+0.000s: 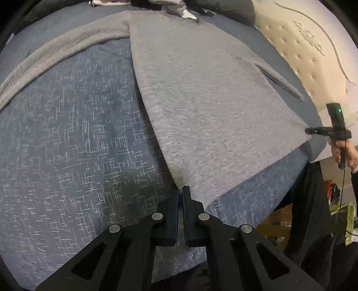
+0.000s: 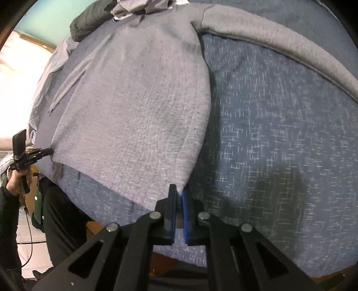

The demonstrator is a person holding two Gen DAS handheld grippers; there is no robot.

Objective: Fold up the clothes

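One grey sweatshirt (image 1: 201,94), spread flat on the blue patterned bedspread (image 1: 73,138) of a bed. Two hand-held grippers, each pinching one bottom corner of the hem: left hand-held gripper (image 1: 180,192) pressed together on the corner nearest its own camera, right hand-held gripper (image 2: 179,192) clamped the same way on the opposite corner. Two sleeves counted: one long sleeve (image 2: 279,42) stretched out across the bedspread, the other sleeve (image 1: 279,82) lying folded in over the body.

Only in the left wrist view: cream quilted mattress (image 1: 313,56) beyond the bed edge, plus the right tool from the side with a hand (image 1: 344,152) on its grip. Only in the right wrist view: teal wall (image 2: 49,20), dark bundle of clothing (image 2: 89,20) at the far end.
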